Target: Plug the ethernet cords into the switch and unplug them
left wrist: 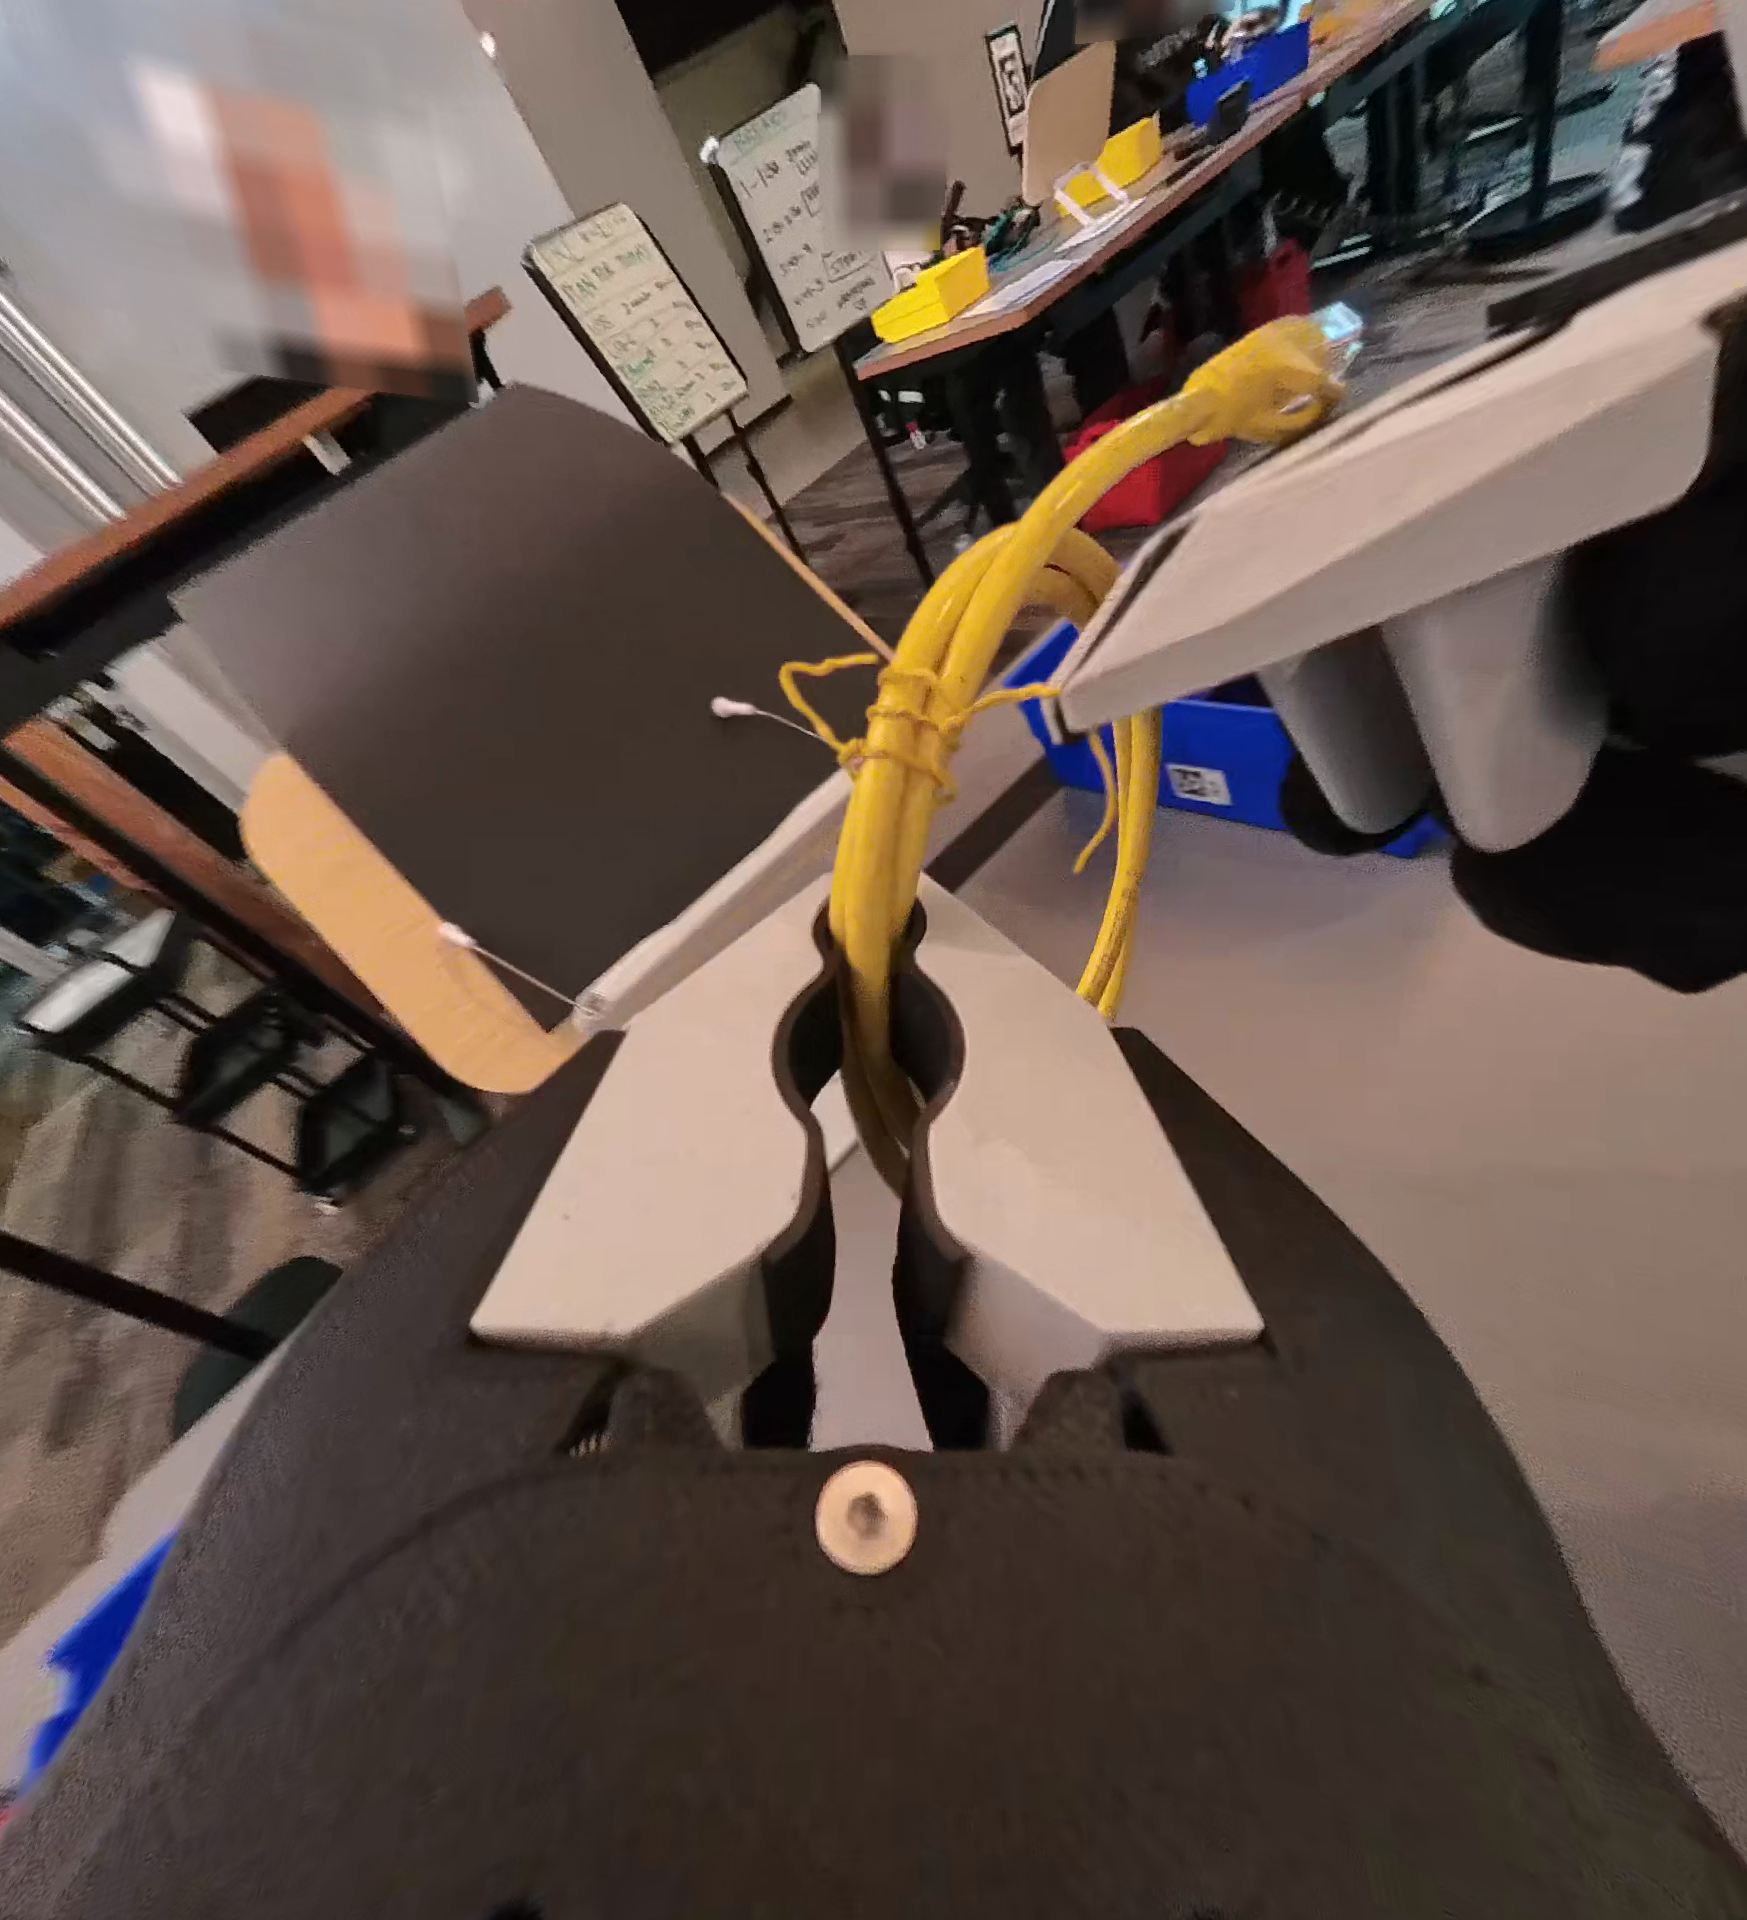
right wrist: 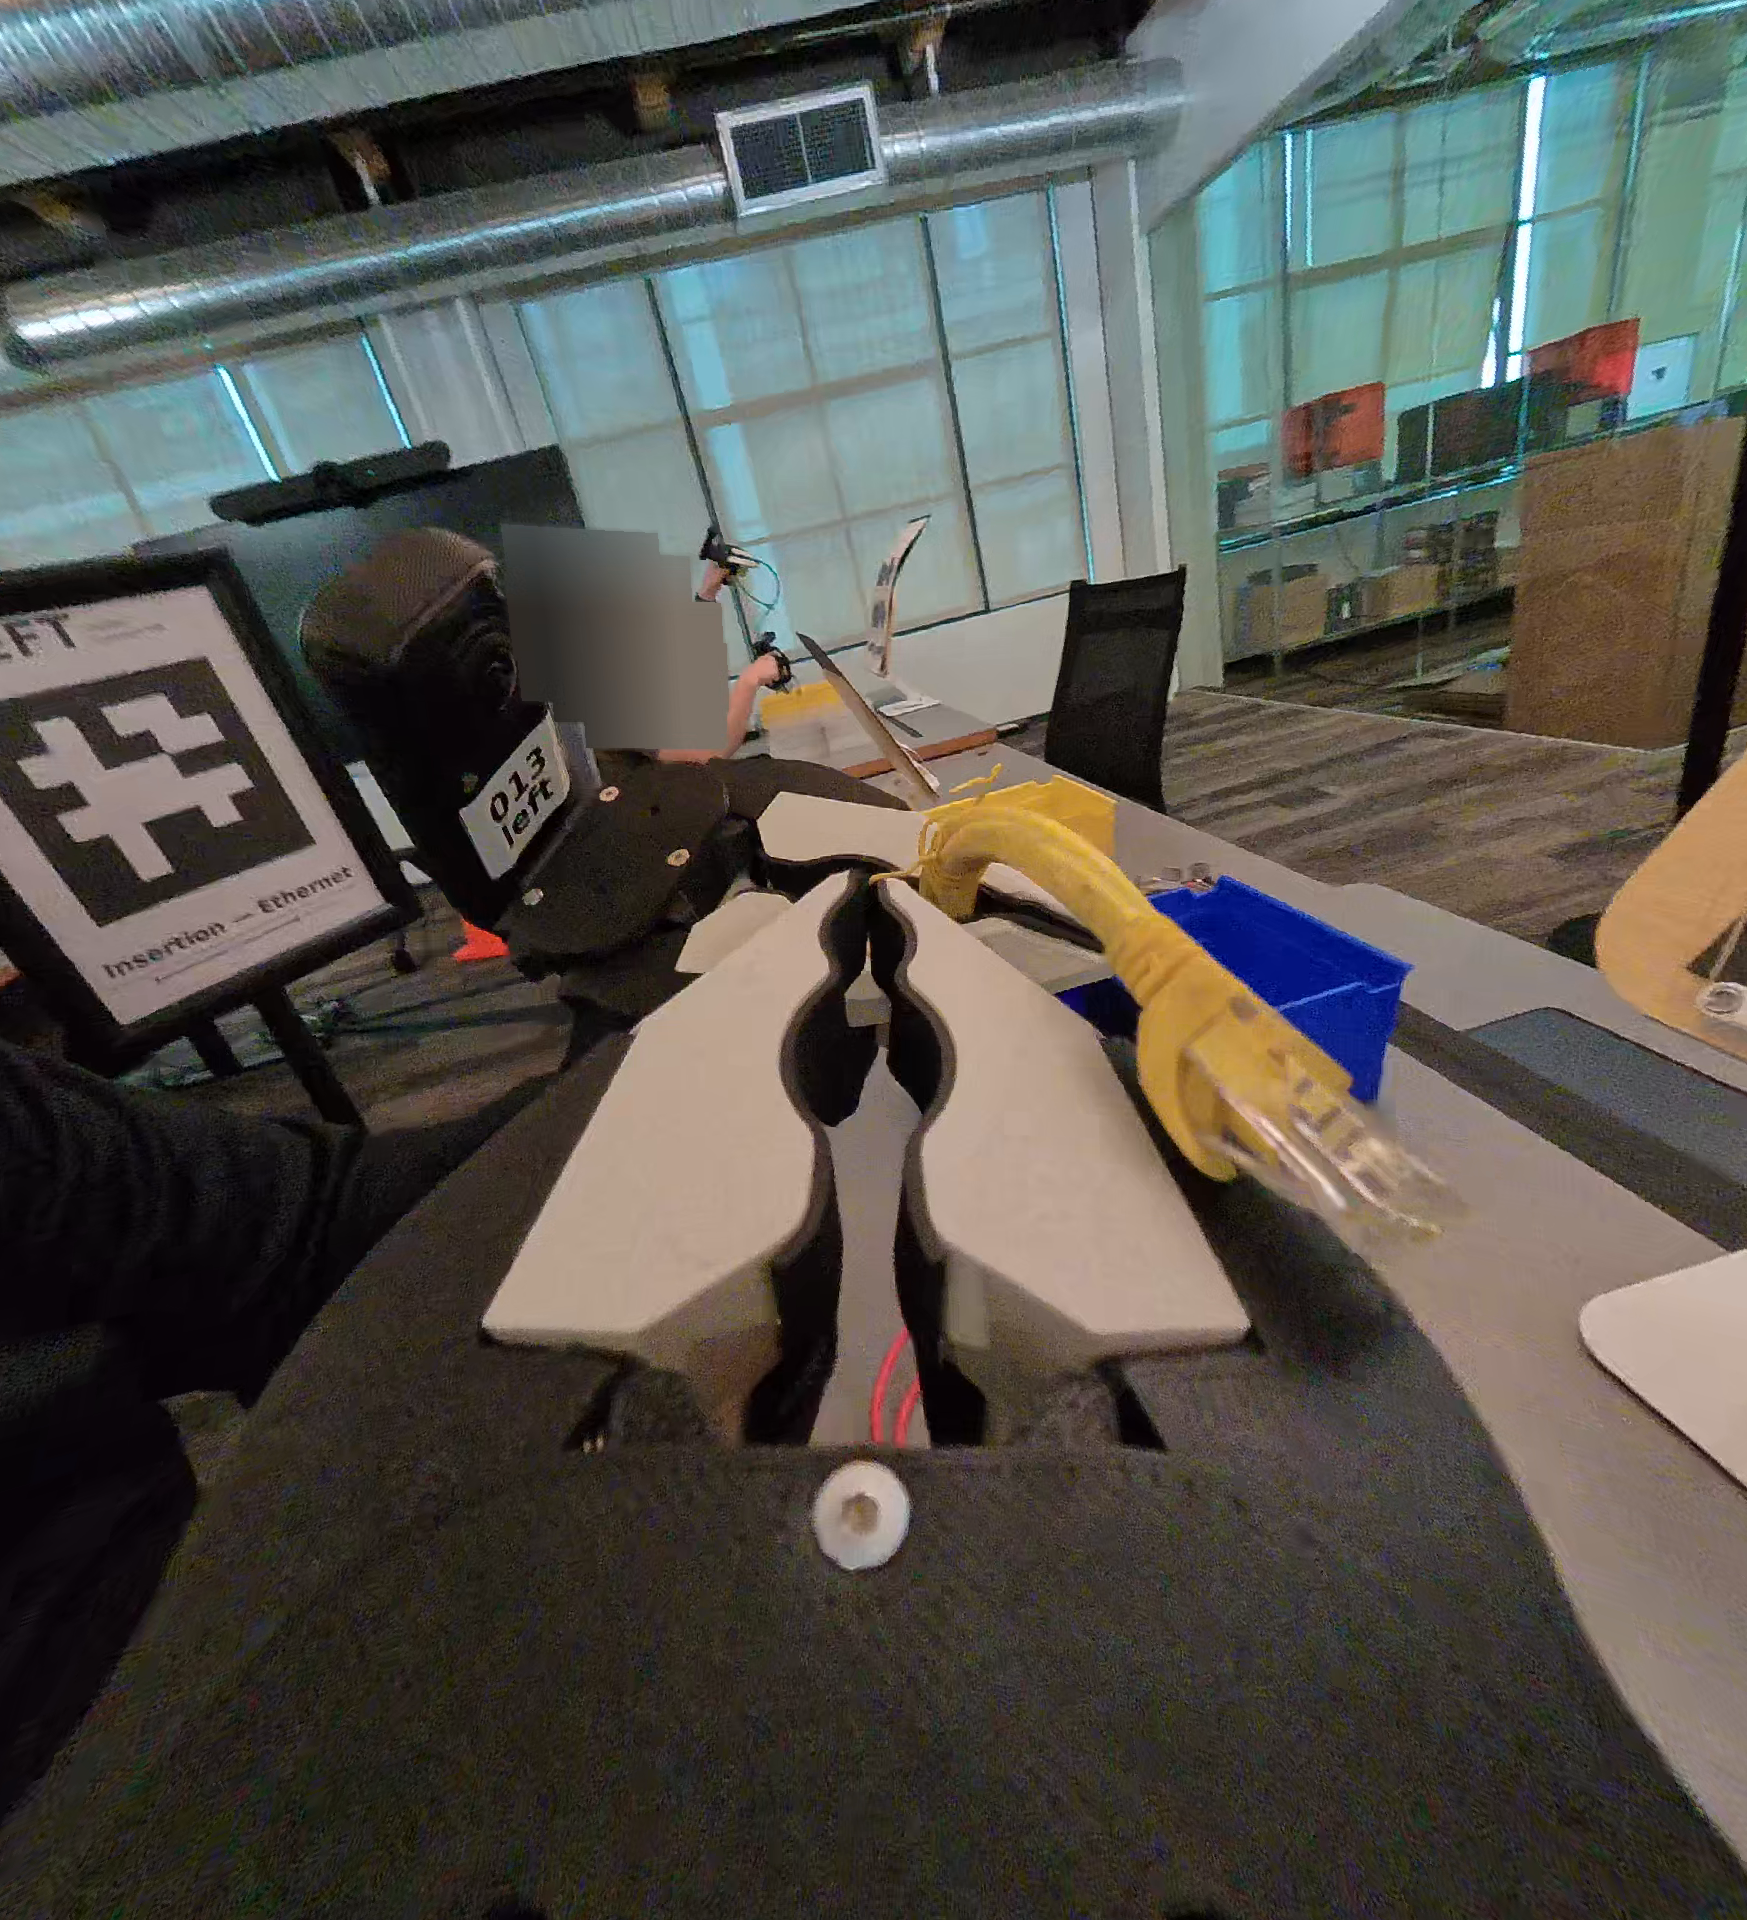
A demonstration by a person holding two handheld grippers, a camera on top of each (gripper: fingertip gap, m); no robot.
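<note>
Tall gridded windows (right wrist: pixel 848 436), ceiling ducts (right wrist: pixel 381 249) — whiteboards (left wrist: pixel 645 322) (two), carpeted floor (right wrist: pixel 1368 790)

Right wrist view: framed black-and-white marker sign (right wrist: pixel 136 800) with printed lines, at 9 o'clock; white printed label (right wrist: pixel 516 795) on left hand-held gripper (right wrist: pixel 905 862), at 10. Left wrist view: 2 handwritten whiteboards (left wrist: pixel 645 322) at 12; coded sticker (left wrist: pixel 1198 784) on blue bin (left wrist: pixel 1233 727), at 3.

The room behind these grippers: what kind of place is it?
Probably an open-plan office used as a lab: whiteboards on stands, long work tables with yellow boxes, and exposed ceiling ducts.
</note>
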